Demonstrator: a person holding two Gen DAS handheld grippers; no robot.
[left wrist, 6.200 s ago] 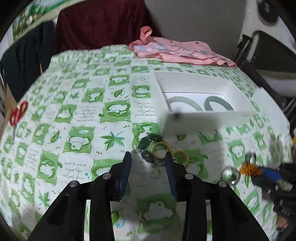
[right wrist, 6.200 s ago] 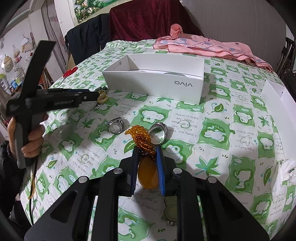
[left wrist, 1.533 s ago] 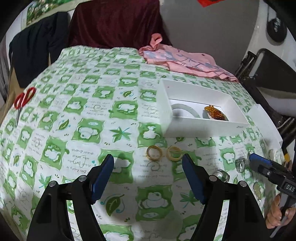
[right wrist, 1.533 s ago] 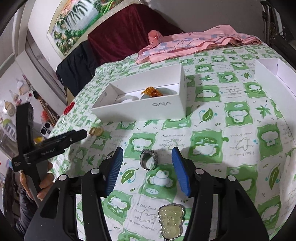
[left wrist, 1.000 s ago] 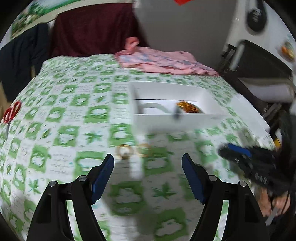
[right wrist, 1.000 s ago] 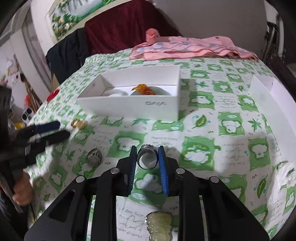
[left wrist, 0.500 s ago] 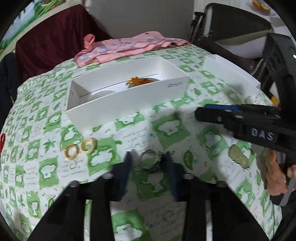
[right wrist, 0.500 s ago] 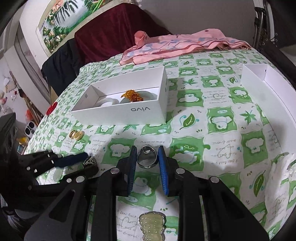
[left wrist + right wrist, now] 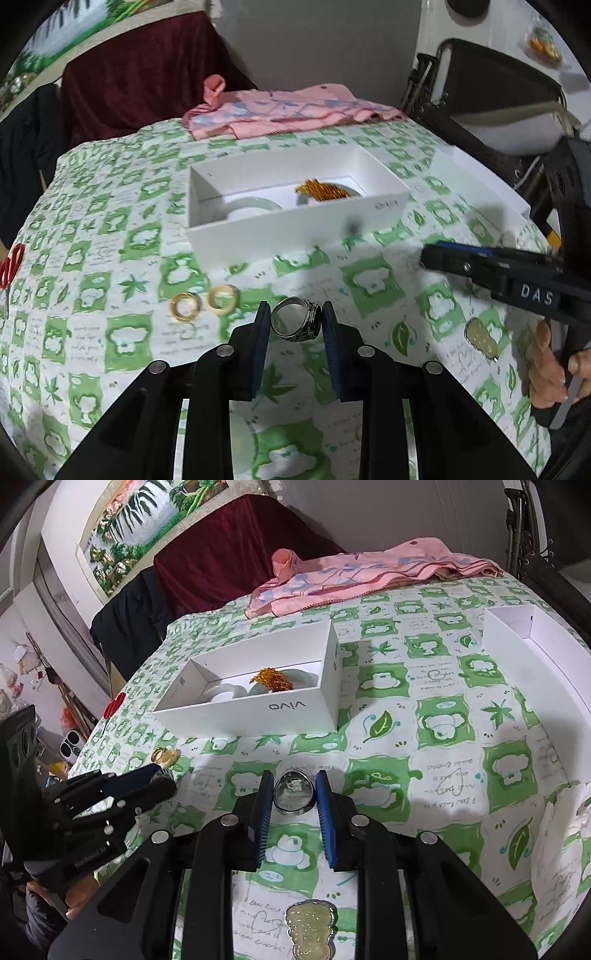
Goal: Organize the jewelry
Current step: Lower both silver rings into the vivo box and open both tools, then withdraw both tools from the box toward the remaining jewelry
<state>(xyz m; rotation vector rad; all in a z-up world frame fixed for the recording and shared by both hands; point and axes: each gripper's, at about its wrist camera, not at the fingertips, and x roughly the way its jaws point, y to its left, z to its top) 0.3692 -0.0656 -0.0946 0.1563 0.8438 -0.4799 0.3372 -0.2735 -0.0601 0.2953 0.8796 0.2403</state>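
Box (image 9: 295, 229), white, open-topped, mid-table: holds amber beads (image 9: 322, 189) and pale bangles (image 9: 251, 206). Left gripper (image 9: 293, 319), in front of the box: jaws, just closed in, clamp an engraved silver ring (image 9: 297, 323). Right gripper (image 9: 294, 792): jaws clamp a plain silver ring (image 9: 293, 794), also in front of the box. Two gold rings (image 9: 203, 301) lie left of the box front, loose on the tablecloth (image 9: 110, 221). Bare cloth lies between the box and the second white box (image 9: 524, 635) at the right table edge. Jade pendant (image 9: 310, 932) nearest the right camera. Pink cloth (image 9: 351, 576) behind the box. Scissors (image 9: 11, 262) show clearly only in the left view, at the far left edge.
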